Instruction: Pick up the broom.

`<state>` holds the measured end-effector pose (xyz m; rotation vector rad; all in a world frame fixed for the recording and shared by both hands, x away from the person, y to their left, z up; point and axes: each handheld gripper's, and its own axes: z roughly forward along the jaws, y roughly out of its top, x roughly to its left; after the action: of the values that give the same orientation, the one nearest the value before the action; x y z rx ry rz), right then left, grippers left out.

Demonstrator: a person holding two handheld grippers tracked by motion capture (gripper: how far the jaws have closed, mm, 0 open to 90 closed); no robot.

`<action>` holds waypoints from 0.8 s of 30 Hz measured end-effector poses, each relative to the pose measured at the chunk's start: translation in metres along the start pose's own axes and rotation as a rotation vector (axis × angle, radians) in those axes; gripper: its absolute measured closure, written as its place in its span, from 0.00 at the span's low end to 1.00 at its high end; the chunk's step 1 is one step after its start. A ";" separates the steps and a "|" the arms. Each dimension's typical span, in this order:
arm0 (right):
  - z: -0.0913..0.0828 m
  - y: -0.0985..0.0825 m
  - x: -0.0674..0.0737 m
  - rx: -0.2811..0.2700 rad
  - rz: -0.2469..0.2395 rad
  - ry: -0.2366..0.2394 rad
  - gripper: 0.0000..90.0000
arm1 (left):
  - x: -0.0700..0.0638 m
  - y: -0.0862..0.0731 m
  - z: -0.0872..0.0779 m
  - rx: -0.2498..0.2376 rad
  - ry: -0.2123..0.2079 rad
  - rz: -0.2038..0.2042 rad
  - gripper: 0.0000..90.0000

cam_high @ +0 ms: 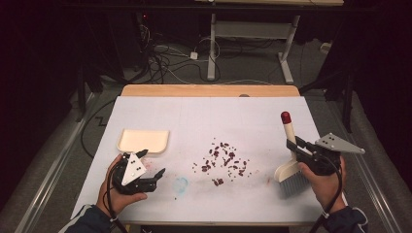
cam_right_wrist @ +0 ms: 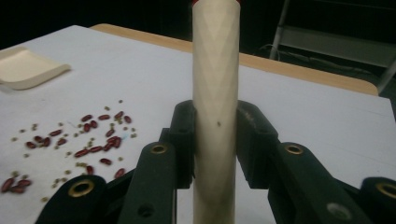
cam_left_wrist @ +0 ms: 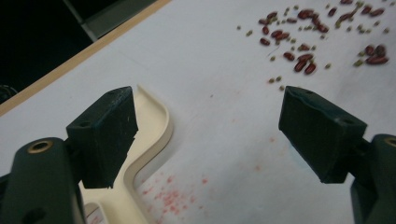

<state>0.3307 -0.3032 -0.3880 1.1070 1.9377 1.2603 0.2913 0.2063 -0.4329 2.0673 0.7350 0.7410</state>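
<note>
Brush (cam_high: 291, 162) clamped in right gripper (cam_high: 303, 150), lower right. Beans (cam_high: 224, 162) mid-frame unswept; left gripper (cam_high: 150, 177) gapes beside dustpan (cam_high: 144, 141), unheld.

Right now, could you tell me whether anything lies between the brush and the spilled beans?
Nothing visible does. The brush, clamped in the right hand-held gripper, is at the table's right side, and only bare white table separates its bristles from the beans.

Cream brush (cam_high: 290, 167) upright, bristles down
</note>
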 end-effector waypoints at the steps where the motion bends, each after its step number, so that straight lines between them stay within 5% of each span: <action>1: -0.005 0.001 0.002 -0.027 0.000 0.005 0.79 | -0.002 0.004 -0.001 -0.010 -0.007 0.000 0.21; 5: -0.018 0.010 0.011 -0.093 -0.009 0.009 0.79 | -0.018 0.027 -0.002 -0.043 -0.064 -0.009 0.26; 8: -0.018 0.020 0.027 -0.120 -0.034 0.016 0.79 | -0.039 0.051 0.002 -0.083 -0.153 0.009 0.27; 11: -0.011 0.029 0.049 -0.135 -0.071 0.037 0.79 | -0.064 0.079 0.010 -0.128 -0.246 0.046 0.27; 12: -0.011 0.029 0.049 -0.135 -0.071 0.037 0.79 | -0.064 0.079 0.010 -0.128 -0.246 0.046 0.27; 13: -0.002 0.035 0.066 -0.147 -0.119 0.047 0.79 | -0.081 0.096 0.017 -0.158 -0.298 0.066 0.27; 15: 0.005 0.039 0.080 -0.163 -0.134 0.060 0.79 | -0.094 0.109 0.025 -0.181 -0.350 0.072 0.27; 24: 0.023 0.051 0.127 -0.209 -0.179 0.129 0.79 | -0.111 0.120 0.063 -0.156 -0.379 0.011 0.30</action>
<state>0.3033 -0.1713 -0.3534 0.7479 1.8980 1.4253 0.2919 0.0362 -0.3928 1.9897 0.4382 0.3807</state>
